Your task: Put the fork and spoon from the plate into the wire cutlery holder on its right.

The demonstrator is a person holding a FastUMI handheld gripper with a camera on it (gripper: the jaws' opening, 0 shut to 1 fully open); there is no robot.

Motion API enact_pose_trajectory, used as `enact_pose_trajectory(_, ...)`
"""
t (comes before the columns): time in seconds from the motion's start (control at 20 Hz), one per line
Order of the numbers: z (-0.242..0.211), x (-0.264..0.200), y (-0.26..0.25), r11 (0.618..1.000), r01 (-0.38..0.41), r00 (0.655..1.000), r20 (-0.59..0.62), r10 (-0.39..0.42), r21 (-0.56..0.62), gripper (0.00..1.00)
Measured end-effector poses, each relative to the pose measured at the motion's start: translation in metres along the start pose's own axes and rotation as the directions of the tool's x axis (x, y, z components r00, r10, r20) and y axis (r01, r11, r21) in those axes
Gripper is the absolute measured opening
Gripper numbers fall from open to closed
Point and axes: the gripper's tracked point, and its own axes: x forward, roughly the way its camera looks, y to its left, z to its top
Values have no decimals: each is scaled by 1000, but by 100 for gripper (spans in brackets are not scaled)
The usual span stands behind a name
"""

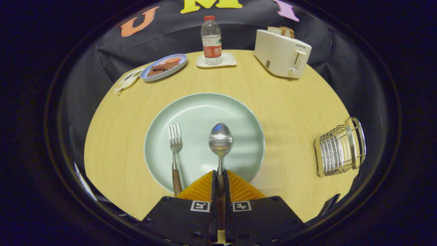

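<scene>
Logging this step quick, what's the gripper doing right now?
Gripper: closed on the wooden handle of the steel spoon, whose bowl lies over the pale green plate.

The spoon point(220, 140) is clamped by its handle between the fingers of the gripper point(220, 177), its bowl lying ahead over the plate point(205, 106). The fork point(175, 150) is seen left of it; the holder point(341, 147) stands well right.

Wood-handled fork point(175, 150) and spoon point(220, 140) on green plate point(191, 109), wire cutlery holder point(340, 147) well right.
</scene>
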Motion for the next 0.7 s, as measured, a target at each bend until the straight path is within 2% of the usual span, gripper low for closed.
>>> enact_pose_trajectory(0.1, 0, -2, -3, 1000, -21, 1000, -3, 21, -18, 1)
enact_pose_trajectory(0.7, 1, -51, -42, 995, -88, 996, 29, 89, -47, 1)
